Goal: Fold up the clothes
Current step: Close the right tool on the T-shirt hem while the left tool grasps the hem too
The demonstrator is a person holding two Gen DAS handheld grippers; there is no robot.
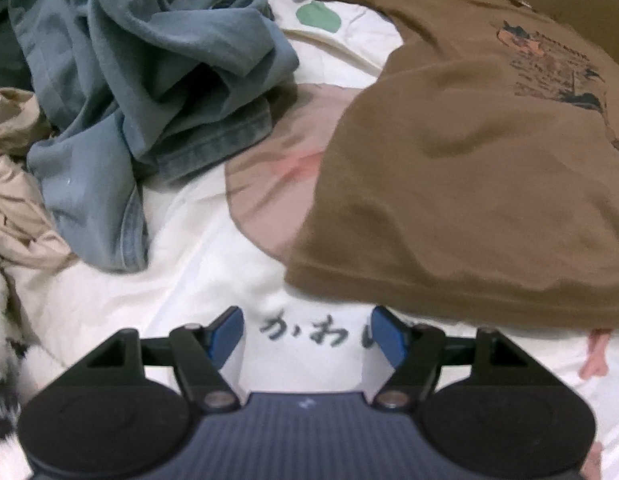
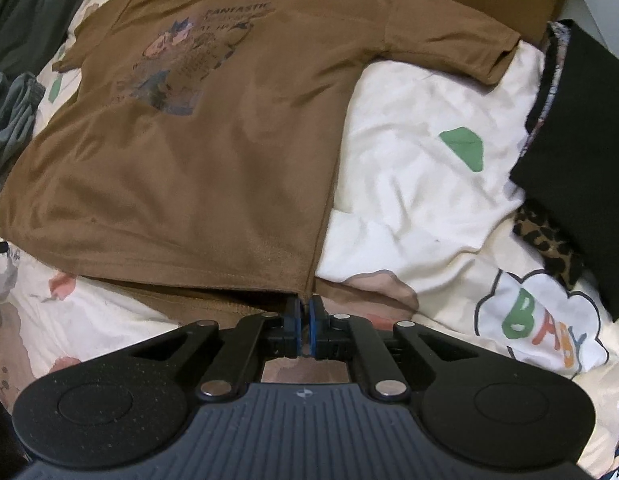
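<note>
So the brown t-shirt (image 2: 197, 152) is lying spread out flat on the bed, on top of a white printed bedsheet (image 2: 421, 184), graphic side up. The right gripper (image 2: 304, 320) is sitting with its jaws pressed together, pinching the shirt's bottom hem right at the corner, where the fabric is bunching a little. The left gripper (image 1: 307, 332) is hanging over the sheet with its blue pads spread wide, nothing between them, just some printed lettering showing in the gap; the shirt's other hem edge is lying just beyond its fingertips. Off to the left there's a crumpled blue-grey garment (image 1: 149, 80) piling up, and a black cushion (image 2: 581, 152) is resting at the right edge.
</note>
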